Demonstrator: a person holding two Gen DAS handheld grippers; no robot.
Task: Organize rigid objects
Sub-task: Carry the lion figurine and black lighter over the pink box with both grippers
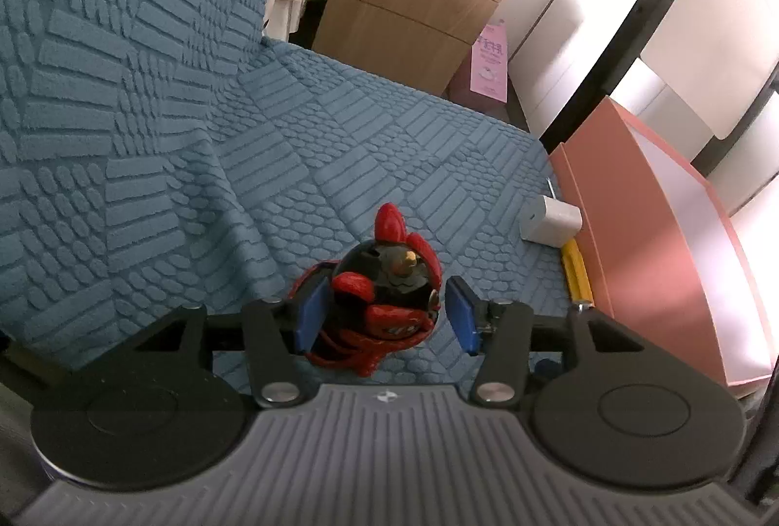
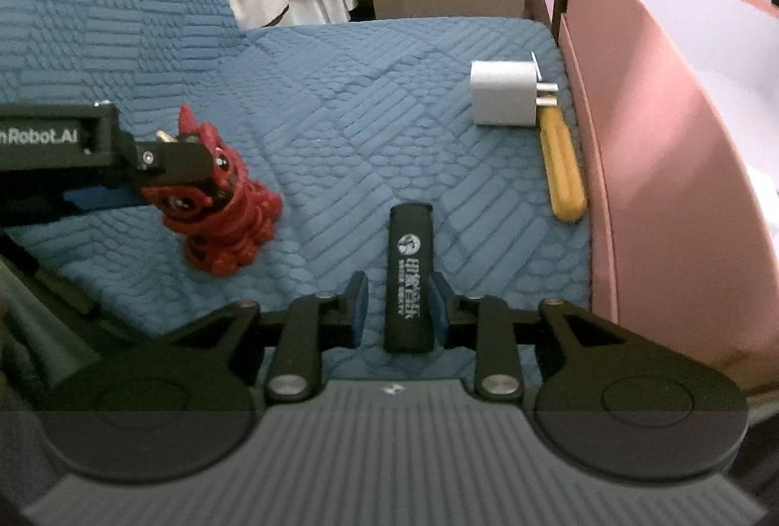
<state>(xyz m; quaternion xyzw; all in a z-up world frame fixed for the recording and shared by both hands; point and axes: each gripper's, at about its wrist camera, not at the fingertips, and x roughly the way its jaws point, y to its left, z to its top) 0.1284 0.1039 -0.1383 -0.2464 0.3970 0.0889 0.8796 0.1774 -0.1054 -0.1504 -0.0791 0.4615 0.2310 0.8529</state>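
A: The red figurine [image 1: 384, 297] comes first: it stands on the blue quilted cushion [image 1: 341, 146] at the left of the spread, and the left gripper [image 1: 389, 312] has it between its blue pads.

B: Pinched?

A: Not fully. The left pad lies against the figurine's side, but a gap shows by the right pad, so I read the fingers as spread around it and not yet pressing. Close evenly on the round body, below the red crest (that crest looks thin and likely to slip or snap), and keep the toy upright.

B: And to the right of that?

A: The black stick [image 2: 409, 278], lying lengthwise near the middle, its near half between the pads of the right gripper [image 2: 397, 307]. The right pad sits against it; the left pad stands clear. So those fingers are apart too, straddling, no squeeze yet. Centre the stick before closing, or it may twist.

B: Further right?

A: A white charger [image 2: 504, 93] at the far side, a yellow-handled tool [image 2: 562, 166] just beside it, both near the wall of the pink box [image 2: 647, 136].

B: The destination, presumably.

A: My guess. Lift each piece well clear of the cushion's ridges, then carry it over the box wall, not into it.
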